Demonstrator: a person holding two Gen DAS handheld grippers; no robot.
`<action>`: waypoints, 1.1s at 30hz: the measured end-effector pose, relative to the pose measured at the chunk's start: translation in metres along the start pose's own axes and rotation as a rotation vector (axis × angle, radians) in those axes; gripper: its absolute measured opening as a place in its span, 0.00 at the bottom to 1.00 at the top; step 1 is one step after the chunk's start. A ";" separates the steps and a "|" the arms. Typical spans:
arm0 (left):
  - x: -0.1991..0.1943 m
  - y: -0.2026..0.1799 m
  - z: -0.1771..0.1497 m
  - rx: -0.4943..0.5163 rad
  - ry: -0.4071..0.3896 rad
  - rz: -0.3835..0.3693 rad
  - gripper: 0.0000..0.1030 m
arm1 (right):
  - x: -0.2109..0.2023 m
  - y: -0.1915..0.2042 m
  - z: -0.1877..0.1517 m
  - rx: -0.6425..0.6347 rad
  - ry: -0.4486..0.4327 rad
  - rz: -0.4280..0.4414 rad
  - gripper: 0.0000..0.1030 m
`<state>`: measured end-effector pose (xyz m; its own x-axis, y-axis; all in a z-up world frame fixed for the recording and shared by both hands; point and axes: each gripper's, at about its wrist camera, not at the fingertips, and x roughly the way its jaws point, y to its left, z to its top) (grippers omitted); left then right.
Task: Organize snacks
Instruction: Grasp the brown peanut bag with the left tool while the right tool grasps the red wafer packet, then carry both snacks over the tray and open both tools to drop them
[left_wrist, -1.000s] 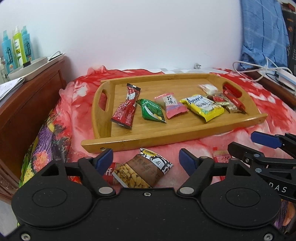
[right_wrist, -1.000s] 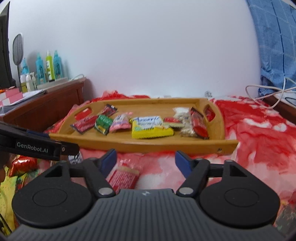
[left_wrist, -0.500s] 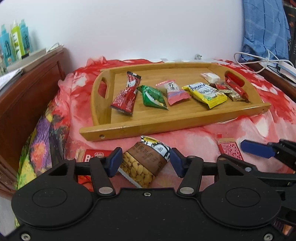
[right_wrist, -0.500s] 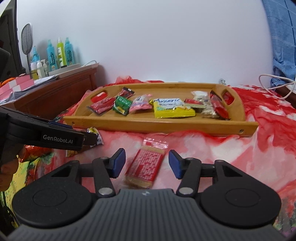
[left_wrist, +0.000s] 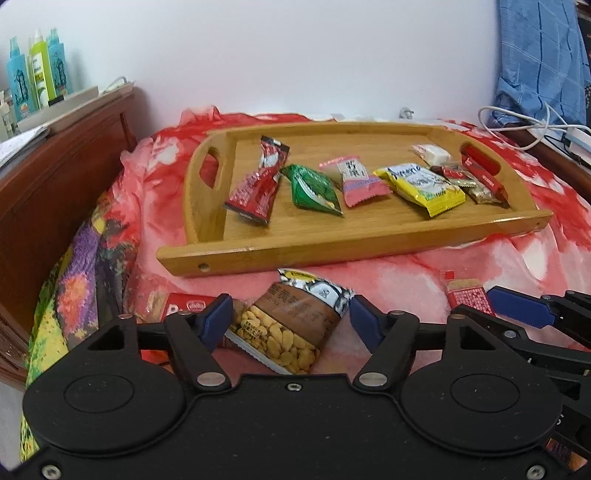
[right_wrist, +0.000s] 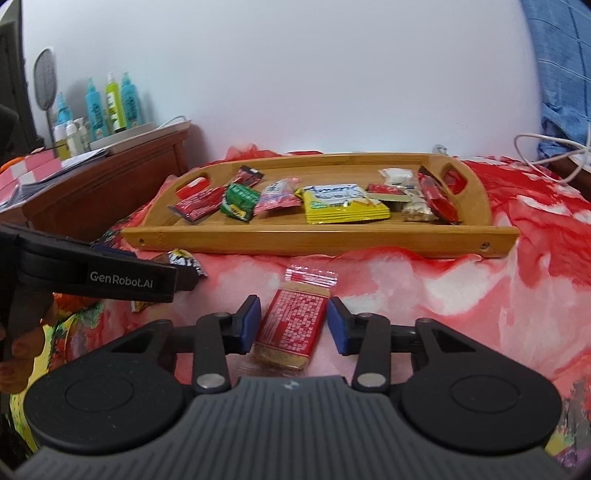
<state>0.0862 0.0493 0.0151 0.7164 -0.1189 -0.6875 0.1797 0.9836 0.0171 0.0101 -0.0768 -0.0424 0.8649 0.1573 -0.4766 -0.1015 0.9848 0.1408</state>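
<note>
Since a second ago both grippers have closed in on their packets: the left gripper (left_wrist: 291, 322) narrowed around the bean snack bag (left_wrist: 291, 325) and is now opening again, its blue pads just clear of the bag's edges, so the bag lies loose between them. The right gripper (right_wrist: 291, 325), then wide above a red cracker packet (right_wrist: 291, 325), is closing with the packet between its jaws; the pads stand just beside its long sides and do not visibly press on it.

Both tools point downward toward the bedspread (right_wrist: 443, 295), the left more steeply. In the right wrist view the left tool's black body crosses the left edge, gripped by the person's hand (right_wrist: 22, 343).

The bean bag is glossy foil, brown with a silver and yellow top and a printed heap of yellow beans, its seam serrated. The cracker packet is a flat rectangle, red print over clear film, pale biscuit showing at both ends. Both lie on the soft red and white cloth just in front of the wooden tray (left_wrist: 332, 251), a smooth oval-ended board with cut-out handles. In it lie crinkled wrappers in a row: red, green, pink, yellow and small ones at the right end
</note>
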 end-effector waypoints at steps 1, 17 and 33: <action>-0.001 -0.001 0.000 0.009 -0.002 0.005 0.58 | 0.000 0.000 0.000 0.000 0.001 -0.001 0.45; -0.006 -0.016 -0.005 0.064 0.012 0.003 0.48 | -0.003 0.012 -0.007 -0.023 -0.010 -0.032 0.45; -0.028 -0.021 0.005 0.060 -0.054 0.001 0.40 | -0.009 -0.005 0.006 0.060 -0.063 -0.014 0.37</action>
<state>0.0661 0.0313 0.0376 0.7517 -0.1269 -0.6472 0.2180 0.9740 0.0622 0.0054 -0.0835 -0.0334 0.8956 0.1365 -0.4233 -0.0612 0.9805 0.1866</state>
